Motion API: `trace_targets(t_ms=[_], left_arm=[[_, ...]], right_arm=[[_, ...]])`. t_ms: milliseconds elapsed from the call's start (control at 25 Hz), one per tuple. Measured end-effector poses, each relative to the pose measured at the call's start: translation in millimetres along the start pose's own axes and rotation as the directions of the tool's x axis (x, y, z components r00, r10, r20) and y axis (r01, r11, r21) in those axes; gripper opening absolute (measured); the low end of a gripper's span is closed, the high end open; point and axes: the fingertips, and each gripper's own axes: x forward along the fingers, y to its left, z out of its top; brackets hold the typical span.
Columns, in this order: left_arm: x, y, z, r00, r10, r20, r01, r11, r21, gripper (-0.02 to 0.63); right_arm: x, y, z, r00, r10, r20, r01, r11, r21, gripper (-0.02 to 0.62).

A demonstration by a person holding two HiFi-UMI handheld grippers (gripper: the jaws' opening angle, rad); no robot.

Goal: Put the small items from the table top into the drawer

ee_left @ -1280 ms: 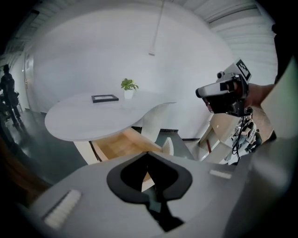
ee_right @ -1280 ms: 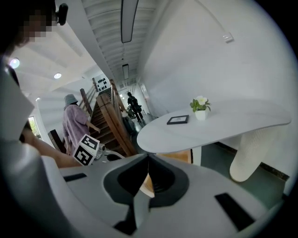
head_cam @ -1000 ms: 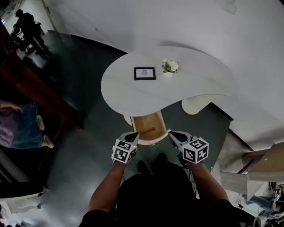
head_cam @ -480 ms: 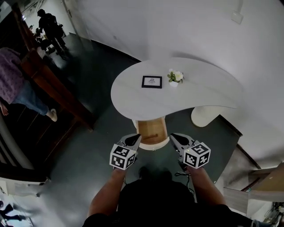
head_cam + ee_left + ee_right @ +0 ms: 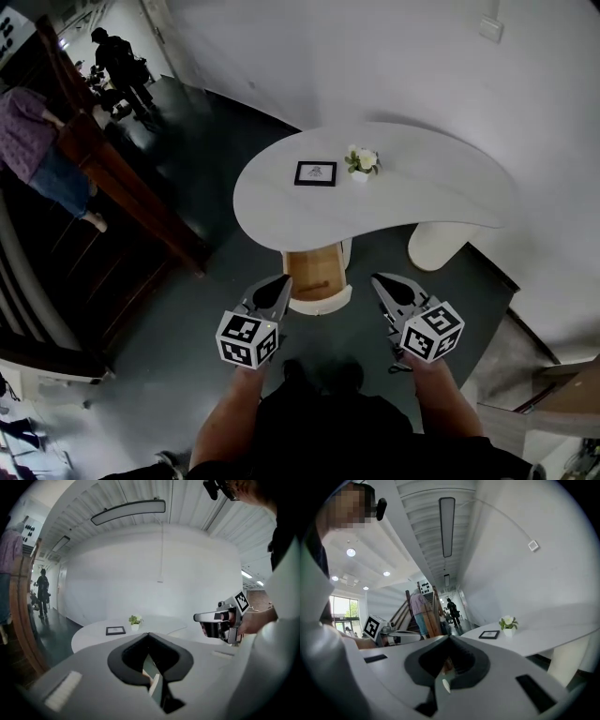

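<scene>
Ahead of the left gripper (image 5: 284, 280), we are losing the back of the open wooden drawer (image 5: 314, 274) under the white kidney-shaped table top (image 5: 422, 187); beyond it, we are finding the small black-framed picture (image 5: 315, 173) too small to read.

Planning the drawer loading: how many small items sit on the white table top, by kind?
Black-framed picture: 1
Small white pot of flowers: 1
Total: 2
</scene>
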Motion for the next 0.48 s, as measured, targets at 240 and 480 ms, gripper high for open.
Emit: trace_targets(t_ms=[240, 480], left_arm=[[-12.6, 17.3, 22.0, 0.999, 0.020, 0.043, -0.021, 1.000, 0.022, 0.012], [-31.0, 30.6, 54.7, 0.992, -0.038, 0.117, 0.026, 0.995, 0.099, 0.012]], right_arm=[[-4.3, 12.7, 23.3, 0.999, -0.004, 0.032, 0.007, 0.997, -0.081, 0.011], [16.5, 31.4, 47.5, 0.997, -0.022, 0.069, 0.031, 0.990, -0.140, 0.011]])
